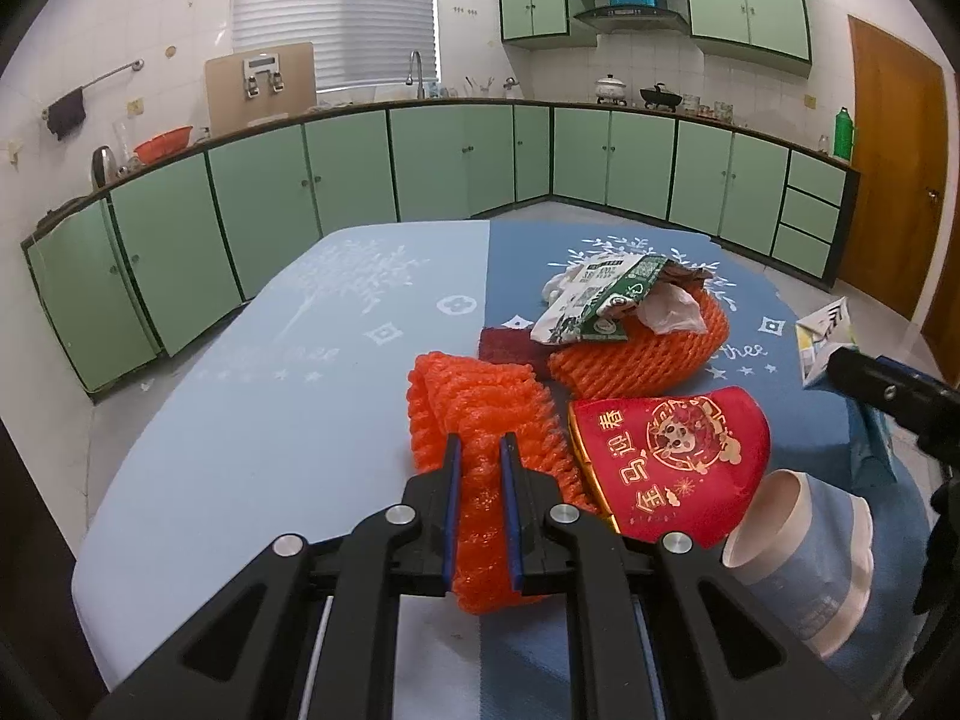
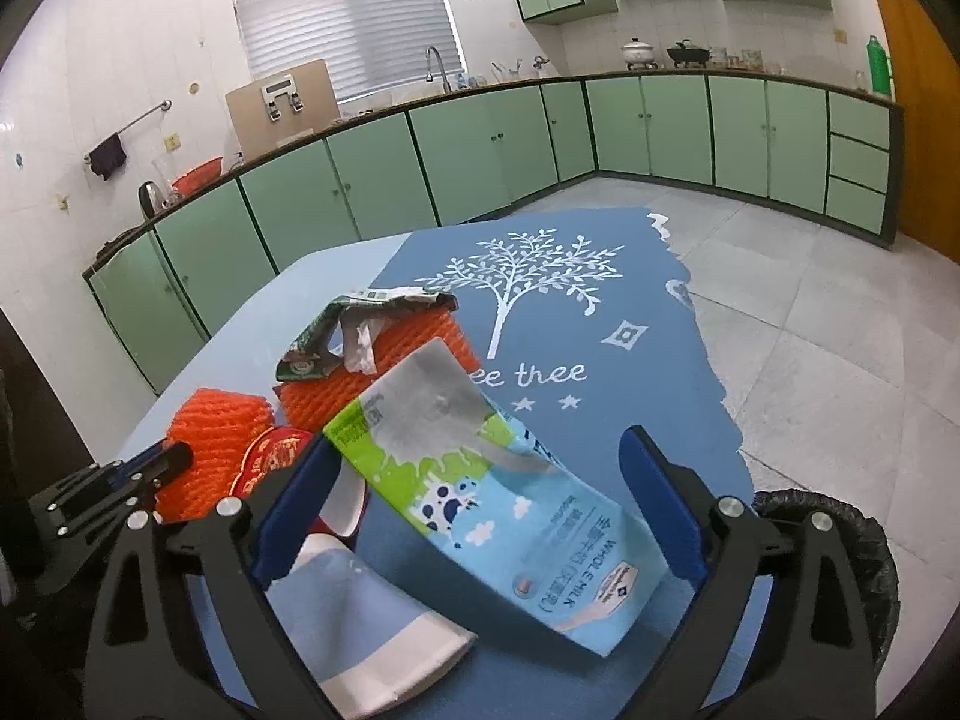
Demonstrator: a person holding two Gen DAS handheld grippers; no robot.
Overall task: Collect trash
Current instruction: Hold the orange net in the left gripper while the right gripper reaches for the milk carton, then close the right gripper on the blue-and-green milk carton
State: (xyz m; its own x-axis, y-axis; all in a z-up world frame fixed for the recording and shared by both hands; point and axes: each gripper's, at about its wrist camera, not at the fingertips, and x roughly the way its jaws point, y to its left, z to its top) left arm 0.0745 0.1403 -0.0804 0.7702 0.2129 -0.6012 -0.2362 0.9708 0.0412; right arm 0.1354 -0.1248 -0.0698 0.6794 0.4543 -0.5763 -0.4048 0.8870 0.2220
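Observation:
My left gripper (image 1: 480, 450) is shut on an orange foam net (image 1: 480, 414), pinching its near end on the blue table. Beside it lie a red paper bowl (image 1: 672, 456) and a blue-and-white paper cup (image 1: 804, 558) on its side. A second orange foam net (image 1: 636, 354) holds a green carton (image 1: 594, 306) and white tissue. My right gripper (image 2: 486, 468) is open, its fingers either side of a flattened whole-milk carton (image 2: 504, 498) that lies on the table. The cup (image 2: 372, 618) and foam nets (image 2: 210, 450) also show in the right wrist view.
A black-lined trash bin (image 2: 840, 546) stands below the table's right edge. The table (image 1: 252, 420) has a light blue half and a dark blue cloth (image 2: 600, 312). Green kitchen cabinets (image 1: 420, 162) run along the far walls; a wooden door (image 1: 888, 168) is at right.

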